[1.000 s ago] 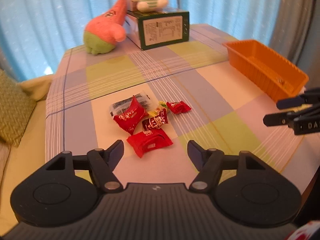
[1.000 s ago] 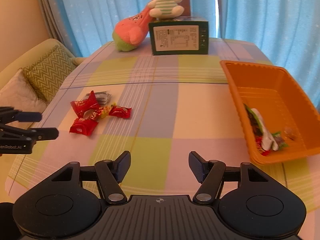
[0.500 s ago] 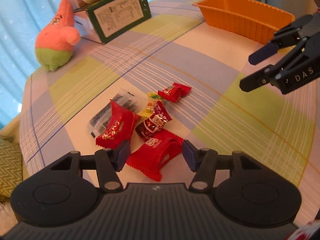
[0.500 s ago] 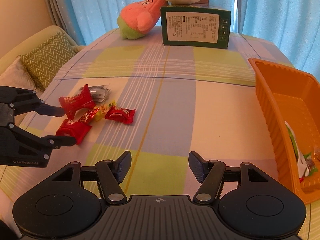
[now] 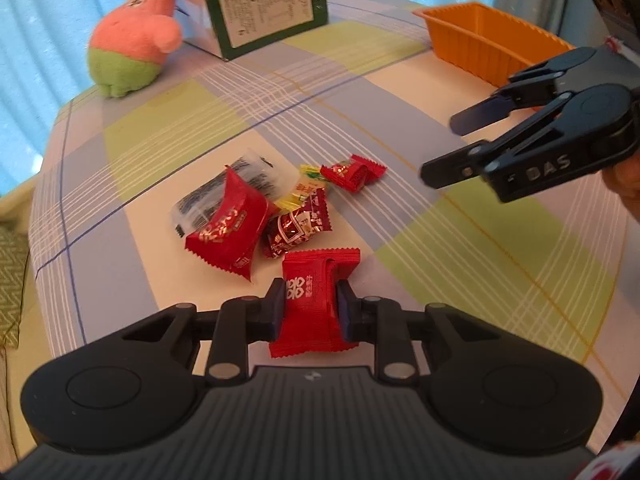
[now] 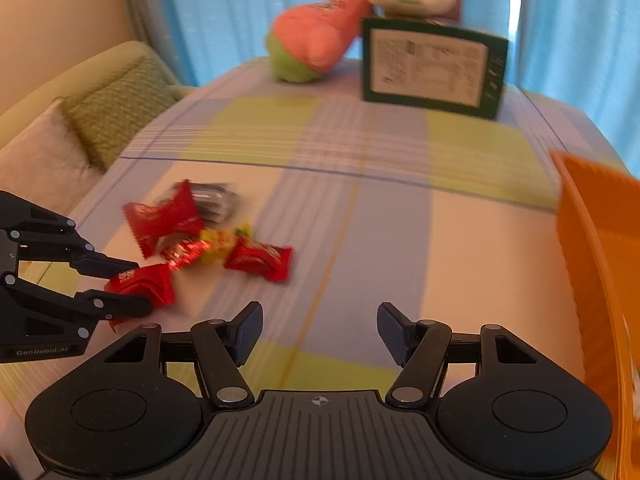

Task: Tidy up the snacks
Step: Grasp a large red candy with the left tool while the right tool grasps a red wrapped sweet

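Left wrist view showed the left gripper (image 5: 310,306) clamped on a red candy (image 5: 310,300) at lower center, its pads pressing the wrapper. Five more snacks (image 5: 280,204) lay heaped mid-frame on the checked tablecloth (image 5: 460,248). At right, the right gripper (image 5: 444,144) hung open and empty. Most sorting into the orange tray (image 5: 492,40), upper right, seemingly remained.

open cloth (image 6: 392,240), candy pile (image 6: 208,236) left, orange bin (image 6: 600,248) right
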Available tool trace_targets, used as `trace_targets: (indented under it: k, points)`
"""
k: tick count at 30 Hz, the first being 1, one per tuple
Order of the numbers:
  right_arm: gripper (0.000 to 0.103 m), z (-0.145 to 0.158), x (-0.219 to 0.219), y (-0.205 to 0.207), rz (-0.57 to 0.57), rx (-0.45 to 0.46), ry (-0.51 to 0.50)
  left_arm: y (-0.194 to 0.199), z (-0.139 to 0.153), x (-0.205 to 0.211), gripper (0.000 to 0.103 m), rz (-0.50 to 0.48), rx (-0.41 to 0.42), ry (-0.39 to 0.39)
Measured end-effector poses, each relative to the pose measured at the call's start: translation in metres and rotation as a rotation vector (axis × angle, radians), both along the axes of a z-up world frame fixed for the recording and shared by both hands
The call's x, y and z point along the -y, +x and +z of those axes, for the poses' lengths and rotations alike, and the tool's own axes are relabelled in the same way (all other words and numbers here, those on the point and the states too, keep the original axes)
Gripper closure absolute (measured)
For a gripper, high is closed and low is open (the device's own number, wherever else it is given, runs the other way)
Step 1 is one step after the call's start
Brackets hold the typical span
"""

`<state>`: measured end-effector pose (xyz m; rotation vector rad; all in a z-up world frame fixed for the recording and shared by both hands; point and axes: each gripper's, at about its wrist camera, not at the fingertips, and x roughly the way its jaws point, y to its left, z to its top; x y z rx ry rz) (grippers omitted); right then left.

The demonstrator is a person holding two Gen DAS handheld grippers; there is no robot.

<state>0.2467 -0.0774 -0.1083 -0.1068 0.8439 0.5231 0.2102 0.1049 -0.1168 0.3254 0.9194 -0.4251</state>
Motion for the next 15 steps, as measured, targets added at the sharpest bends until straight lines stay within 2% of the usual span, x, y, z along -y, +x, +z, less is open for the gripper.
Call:
trace_targets:
  k: [4, 7, 10, 14, 15]
  points:
    - [0.039, -0.004, -0.018, 0.009, 0.104, 0.045, -0.025, -0.007, 0.009, -0.006, 0.080, 0.063, 0.021, -0.051]
    - [0.039, -0.014, -0.035, 0.013, 0.206, 0.086, -0.108, -0.009, 0.012, -0.010, 0.080, 0.091, 0.028, -0.080]
    - [0.039, -0.025, -0.045, 0.019, 0.258, 0.107, -0.170, -0.012, 0.013, -0.012, 0.080, 0.110, 0.035, -0.101]
    - [0.039, -0.031, -0.049, 0.026, 0.295, 0.144, -0.157, -0.015, 0.013, -0.015, 0.080, 0.133, 0.038, -0.128]
    - [0.042, -0.032, -0.050, 0.027, 0.306, 0.152, -0.156, -0.015, 0.013, -0.015, 0.080, 0.139, 0.036, -0.133]
